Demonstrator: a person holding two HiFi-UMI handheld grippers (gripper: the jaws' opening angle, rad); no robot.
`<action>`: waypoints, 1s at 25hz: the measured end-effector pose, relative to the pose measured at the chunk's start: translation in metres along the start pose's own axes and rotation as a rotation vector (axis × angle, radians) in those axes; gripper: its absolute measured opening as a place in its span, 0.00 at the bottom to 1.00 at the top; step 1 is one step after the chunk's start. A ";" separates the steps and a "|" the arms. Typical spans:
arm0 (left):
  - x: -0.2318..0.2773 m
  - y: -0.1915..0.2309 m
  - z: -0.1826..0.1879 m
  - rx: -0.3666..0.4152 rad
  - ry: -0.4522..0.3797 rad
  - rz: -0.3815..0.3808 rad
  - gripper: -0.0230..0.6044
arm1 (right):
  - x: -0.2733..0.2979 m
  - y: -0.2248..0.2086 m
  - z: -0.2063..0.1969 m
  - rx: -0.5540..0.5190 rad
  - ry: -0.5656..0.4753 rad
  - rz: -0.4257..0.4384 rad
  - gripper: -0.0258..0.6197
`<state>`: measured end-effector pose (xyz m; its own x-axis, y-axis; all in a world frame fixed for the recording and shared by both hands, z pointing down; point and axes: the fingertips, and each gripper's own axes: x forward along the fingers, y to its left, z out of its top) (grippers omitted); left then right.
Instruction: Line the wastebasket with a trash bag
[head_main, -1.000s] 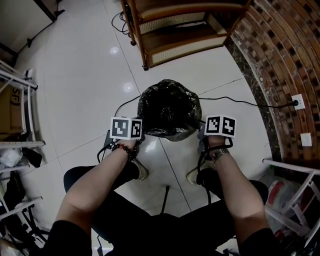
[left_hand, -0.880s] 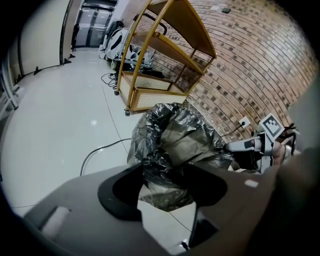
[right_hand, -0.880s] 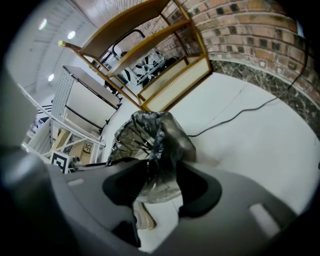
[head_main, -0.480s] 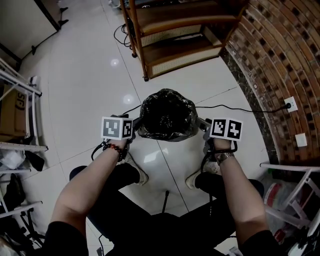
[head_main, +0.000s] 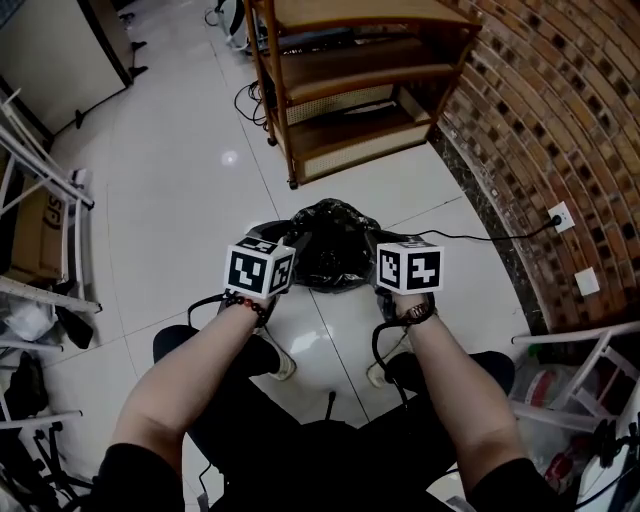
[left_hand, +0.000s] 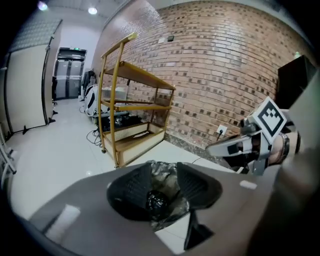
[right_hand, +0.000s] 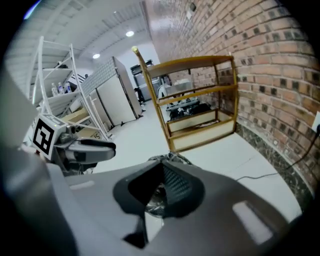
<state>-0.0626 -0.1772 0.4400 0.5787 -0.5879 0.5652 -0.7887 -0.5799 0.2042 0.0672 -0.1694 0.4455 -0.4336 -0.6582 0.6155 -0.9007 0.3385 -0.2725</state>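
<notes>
The trash bag (head_main: 335, 228) is sitting draped over the wastebasket (head_main: 322, 280) on the floor below me. It's thin, light, slippery film, so I'm judging the rim edge best for pinching. My left hand-held gripper (left_hand: 162, 186) is closing on nothing, and my right hand-held gripper (right_hand: 159, 189) is staying fully closed.

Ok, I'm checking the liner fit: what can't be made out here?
Left gripper view: whether the left gripper's closing fingers touch the bag showing between them.
Right gripper view: bag mostly behind the right gripper's shut fingers.
Head view: wastebasket rim, both sides behind the grippers.
</notes>
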 end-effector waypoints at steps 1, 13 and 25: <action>-0.003 -0.006 0.002 0.007 -0.014 -0.012 0.29 | -0.002 0.006 0.002 -0.016 -0.013 0.002 0.04; -0.012 -0.062 -0.030 0.123 0.019 -0.058 0.10 | -0.021 0.037 -0.028 -0.163 -0.053 0.003 0.04; -0.020 -0.092 -0.005 0.185 -0.111 -0.069 0.04 | -0.028 0.059 -0.017 -0.231 -0.127 -0.012 0.04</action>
<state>-0.0030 -0.1091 0.4141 0.6575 -0.5956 0.4616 -0.7007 -0.7085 0.0838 0.0273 -0.1194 0.4247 -0.4365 -0.7371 0.5159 -0.8813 0.4656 -0.0805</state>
